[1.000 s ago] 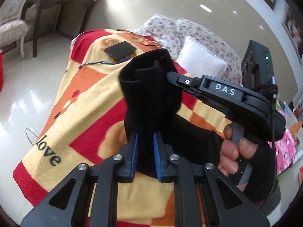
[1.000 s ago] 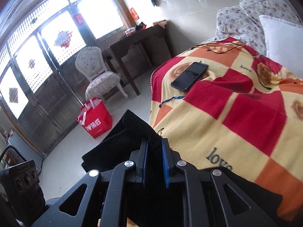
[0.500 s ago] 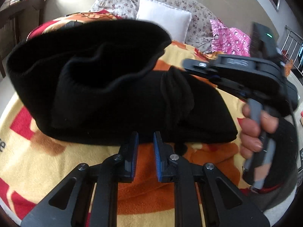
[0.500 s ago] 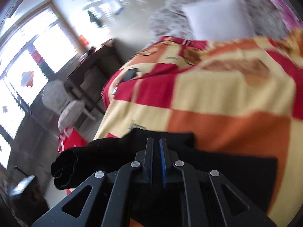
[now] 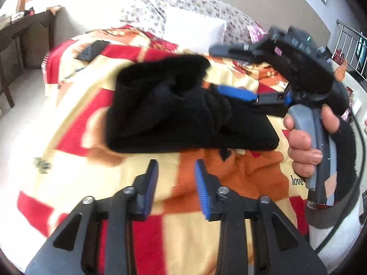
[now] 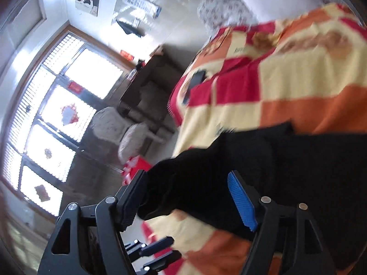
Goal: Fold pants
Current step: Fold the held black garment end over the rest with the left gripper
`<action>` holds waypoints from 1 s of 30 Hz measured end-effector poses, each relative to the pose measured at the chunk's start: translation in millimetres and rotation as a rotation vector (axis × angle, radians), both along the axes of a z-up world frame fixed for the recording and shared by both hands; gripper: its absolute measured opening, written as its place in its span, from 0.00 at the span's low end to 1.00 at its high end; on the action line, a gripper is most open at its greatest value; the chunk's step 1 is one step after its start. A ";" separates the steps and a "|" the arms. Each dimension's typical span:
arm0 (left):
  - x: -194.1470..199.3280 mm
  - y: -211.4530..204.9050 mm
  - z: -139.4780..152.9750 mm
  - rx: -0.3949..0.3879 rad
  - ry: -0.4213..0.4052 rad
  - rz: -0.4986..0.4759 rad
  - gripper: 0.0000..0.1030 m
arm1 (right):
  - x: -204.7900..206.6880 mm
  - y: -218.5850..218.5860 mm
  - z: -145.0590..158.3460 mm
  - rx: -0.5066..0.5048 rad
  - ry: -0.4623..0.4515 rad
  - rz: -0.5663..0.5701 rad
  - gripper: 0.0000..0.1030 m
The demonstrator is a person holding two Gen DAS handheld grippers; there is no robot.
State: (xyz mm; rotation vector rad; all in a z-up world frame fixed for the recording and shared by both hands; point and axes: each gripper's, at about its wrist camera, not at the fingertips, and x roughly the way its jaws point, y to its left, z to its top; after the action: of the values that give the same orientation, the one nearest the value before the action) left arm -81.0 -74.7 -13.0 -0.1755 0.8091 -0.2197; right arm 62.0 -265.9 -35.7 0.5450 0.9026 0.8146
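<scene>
Blue-padded left gripper (image 5: pixel 176 178) sat at bottom centre of left view, jaws apart w/ nothing between, just short of the pants (image 5: pixel 183 110). Pants lay mid-frame as a black folded bundle on the blanket (image 5: pixel 128 178). Right gripper (image 6: pixel 190 197), bottom of right view, was spread wide, pants edge between its fingers but not clamped. Right hand (image 5: pixel 305 144) at right of left view held its handle. Farther back: phone (image 5: pixel 91 50) upper left, white pillow (image 5: pixel 192 29) top centre.
</scene>
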 end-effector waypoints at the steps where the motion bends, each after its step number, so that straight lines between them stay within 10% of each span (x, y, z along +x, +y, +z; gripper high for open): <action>1: -5.0 8.0 5.1 0.009 -0.015 0.017 0.37 | -1.7 6.2 -1.7 0.016 0.019 0.005 0.73; 11: 19.9 78.3 22.8 0.053 -0.095 0.255 0.50 | 3.0 48.2 -7.9 -0.030 0.092 -0.038 0.84; 24: 53.4 21.9 -26.9 -0.045 0.021 0.135 0.50 | 7.1 49.8 -26.6 -0.147 0.139 -0.102 0.82; 26: 50.8 25.5 -25.6 -0.066 0.023 0.139 0.50 | 3.5 47.4 -33.0 -0.191 0.127 -0.106 0.72; 28: 49.0 31.3 -23.9 -0.086 0.032 0.149 0.50 | 0.1 51.9 -35.9 -0.242 0.086 -0.079 0.33; 30: 46.2 36.6 -18.8 -0.079 0.027 0.165 0.50 | -1.4 58.6 -36.0 -0.277 0.030 -0.041 0.14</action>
State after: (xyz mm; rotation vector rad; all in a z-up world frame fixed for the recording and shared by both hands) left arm -34.8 -38.2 -31.7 -0.3191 0.8088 -0.0940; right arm 60.6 -207.3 -71.6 0.3326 1.0094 0.6325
